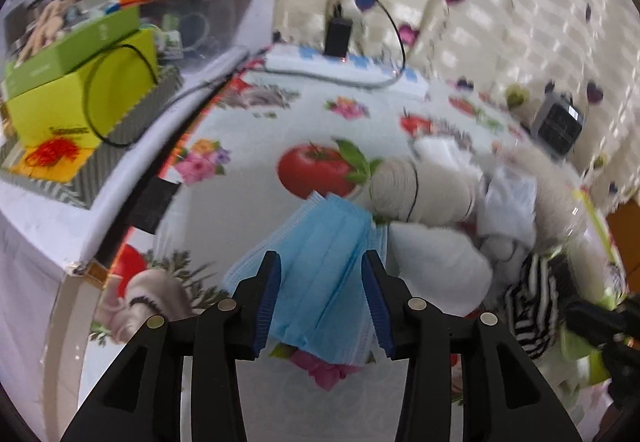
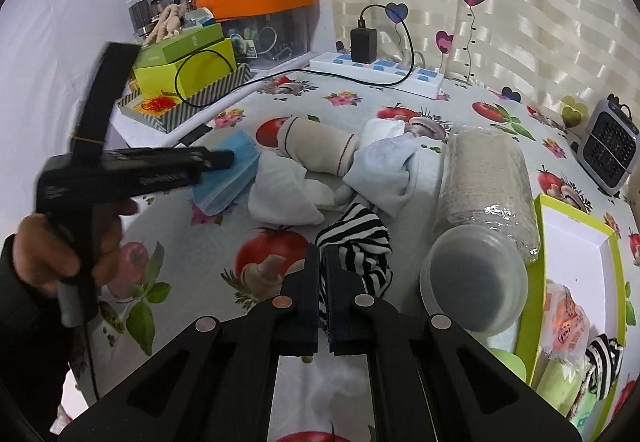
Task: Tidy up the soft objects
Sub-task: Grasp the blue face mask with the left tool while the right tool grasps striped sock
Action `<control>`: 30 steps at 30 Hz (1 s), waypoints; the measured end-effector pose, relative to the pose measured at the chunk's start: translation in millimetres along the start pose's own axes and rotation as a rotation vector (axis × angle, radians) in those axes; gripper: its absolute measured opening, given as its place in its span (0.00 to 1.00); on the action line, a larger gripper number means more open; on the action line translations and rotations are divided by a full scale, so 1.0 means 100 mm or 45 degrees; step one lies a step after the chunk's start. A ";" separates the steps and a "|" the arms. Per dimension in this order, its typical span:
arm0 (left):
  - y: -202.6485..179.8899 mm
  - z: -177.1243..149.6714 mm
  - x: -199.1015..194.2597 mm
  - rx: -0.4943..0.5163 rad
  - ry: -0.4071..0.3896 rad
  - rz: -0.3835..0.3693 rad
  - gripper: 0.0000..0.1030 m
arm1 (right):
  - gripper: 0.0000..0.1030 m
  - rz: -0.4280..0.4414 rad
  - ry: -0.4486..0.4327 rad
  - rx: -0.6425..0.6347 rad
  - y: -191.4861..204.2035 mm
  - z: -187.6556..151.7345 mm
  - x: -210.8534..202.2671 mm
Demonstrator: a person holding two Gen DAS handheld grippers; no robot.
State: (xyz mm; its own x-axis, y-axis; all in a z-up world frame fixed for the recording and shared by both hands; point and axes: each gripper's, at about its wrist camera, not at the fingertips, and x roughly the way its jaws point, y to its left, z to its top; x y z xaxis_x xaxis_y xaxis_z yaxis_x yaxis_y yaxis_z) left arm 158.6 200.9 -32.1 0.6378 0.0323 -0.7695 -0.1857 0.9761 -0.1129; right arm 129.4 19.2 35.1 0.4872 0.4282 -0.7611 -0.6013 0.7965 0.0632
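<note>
A stack of blue face masks (image 1: 320, 274) lies on the fruit-print tablecloth (image 1: 256, 145). My left gripper (image 1: 320, 262) is open, its jaws on either side of the masks. It also shows in the right wrist view (image 2: 216, 161) over the masks (image 2: 228, 173). My right gripper (image 2: 322, 254) is shut on a black-and-white striped sock (image 2: 360, 246). Beside it lie a white sock (image 2: 284, 193), a beige rolled sock (image 2: 316, 145) and a pale blue cloth (image 2: 384, 169). The striped sock (image 1: 532, 302) shows at the right of the left wrist view.
A green-rimmed box (image 2: 580, 274) at the right holds a striped sock and packets. A wrapped roll (image 2: 488, 177) and a white cup (image 2: 472, 282) lie next to it. Green boxes (image 2: 188, 69), a power strip (image 2: 376, 69) and a small heater (image 2: 608, 149) stand around the edges.
</note>
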 end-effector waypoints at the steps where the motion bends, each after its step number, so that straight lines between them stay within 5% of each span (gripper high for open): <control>1: -0.02 -0.01 0.05 0.013 0.019 0.004 0.40 | 0.02 0.006 -0.004 0.003 -0.01 0.00 -0.01; 6: -0.07 -0.06 0.16 0.064 0.035 0.050 0.40 | 0.02 0.018 -0.017 0.013 -0.05 -0.02 -0.06; 11: -0.06 -0.10 0.12 0.037 0.031 0.048 0.14 | 0.02 0.045 -0.035 0.026 -0.06 -0.04 -0.13; 25: -0.16 -0.54 -0.34 -0.098 0.006 -0.089 0.11 | 0.03 0.019 -0.061 0.049 -0.14 -0.08 -0.24; 28: -0.15 -0.59 -0.39 -0.108 0.006 -0.095 0.11 | 0.22 -0.020 -0.014 0.022 -0.12 -0.06 -0.11; 30: -0.12 -0.60 -0.40 -0.115 0.006 -0.099 0.11 | 0.47 -0.007 0.017 -0.006 -0.08 -0.06 -0.03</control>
State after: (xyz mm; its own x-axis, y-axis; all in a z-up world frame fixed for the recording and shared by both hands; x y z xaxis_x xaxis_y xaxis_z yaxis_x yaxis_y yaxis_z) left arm 90.4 174.7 -37.9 0.6492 -0.0440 -0.7594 -0.2029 0.9522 -0.2285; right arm 129.7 9.0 32.9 0.4825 0.4178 -0.7698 -0.6012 0.7971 0.0559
